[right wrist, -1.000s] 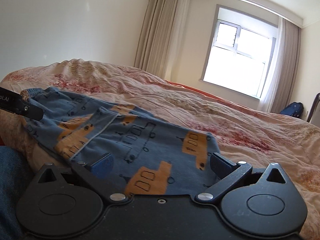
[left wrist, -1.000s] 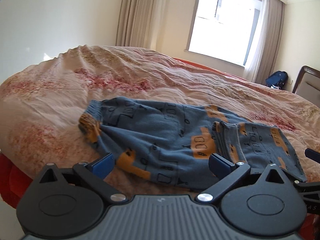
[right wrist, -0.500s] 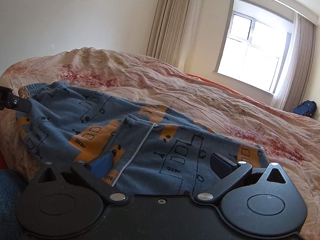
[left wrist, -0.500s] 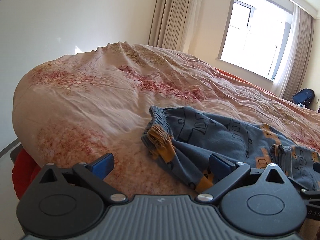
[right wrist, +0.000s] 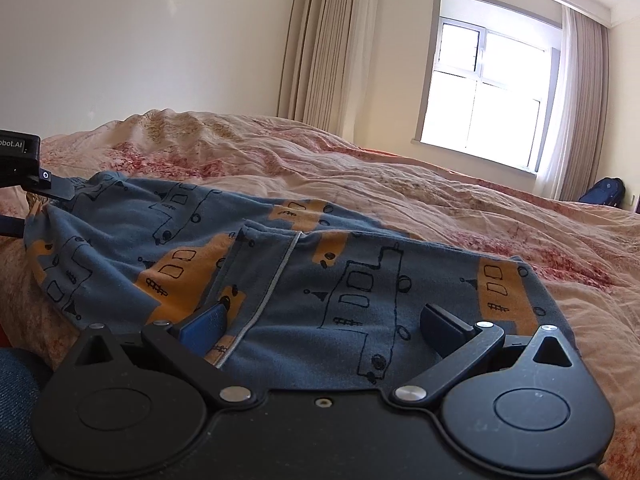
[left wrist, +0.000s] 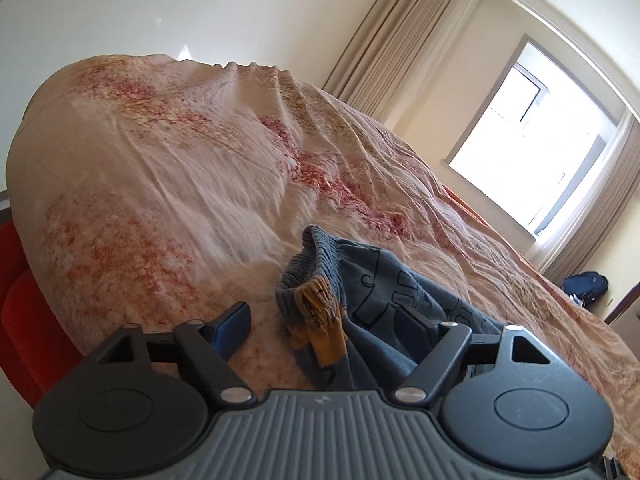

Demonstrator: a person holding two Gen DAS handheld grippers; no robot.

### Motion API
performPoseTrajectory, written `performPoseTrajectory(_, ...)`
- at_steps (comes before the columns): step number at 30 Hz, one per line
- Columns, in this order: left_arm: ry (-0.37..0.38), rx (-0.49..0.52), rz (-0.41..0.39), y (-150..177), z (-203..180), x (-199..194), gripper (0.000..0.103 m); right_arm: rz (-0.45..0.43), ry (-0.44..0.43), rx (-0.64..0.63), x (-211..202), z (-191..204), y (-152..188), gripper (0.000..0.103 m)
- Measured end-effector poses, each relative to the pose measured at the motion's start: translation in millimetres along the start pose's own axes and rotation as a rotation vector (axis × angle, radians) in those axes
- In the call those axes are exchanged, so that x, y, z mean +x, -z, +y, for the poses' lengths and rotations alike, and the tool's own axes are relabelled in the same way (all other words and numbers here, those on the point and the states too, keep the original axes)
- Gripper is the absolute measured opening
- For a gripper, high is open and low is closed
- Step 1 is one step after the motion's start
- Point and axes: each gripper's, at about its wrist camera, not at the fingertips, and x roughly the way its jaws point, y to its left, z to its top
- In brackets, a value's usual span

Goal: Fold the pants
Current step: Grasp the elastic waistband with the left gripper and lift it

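Your left tongs (left wrist: 324, 328) are spread wide, with the bunched waistband end of the pants (left wrist: 320, 296) lying between the two blue pads; neither pad presses the cloth. The left pad (left wrist: 232, 328) sits over bare bedspread, and the right pad is partly buried against the blue fabric. The left wrist view is tilted, so the bed appears to slope.

Your right tongs (right wrist: 320, 328) are likewise spread. Both pads rest over the pants (right wrist: 360, 280), one on each side of a pale seam line that runs up the fabric. No cloth is pinched between them.

The pants are blue with orange vehicle prints and black outline drawings. They lie across the near part of the bed, on a pink and red patterned bedspread (right wrist: 440, 200). One section is folded over the other, and its edge shows near the middle of the right wrist view. The elastic waistband is gathered at the left end, where the left tool's black body (right wrist: 20, 160) enters the right wrist view.

At the lower left edge of the right wrist view, a patch of blue denim (right wrist: 16, 400) is visible.

Beyond the bed, beige curtains (right wrist: 320, 40) hang beside a bright window (right wrist: 488, 84). A dark blue bag (right wrist: 604, 190) stands on the floor below the window's right side.
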Motion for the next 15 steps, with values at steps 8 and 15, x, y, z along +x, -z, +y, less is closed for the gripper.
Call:
performPoseTrajectory(8,0.004,-0.119,0.009,-9,18,3,0.025,0.007,-0.024,-0.026,-3,-3,-9,0.103)
performPoseTrajectory(15,-0.007,-0.045,-0.072,-9,-4,-17,0.020,-0.069,-0.012,-0.084,8,-11,-40,0.103)
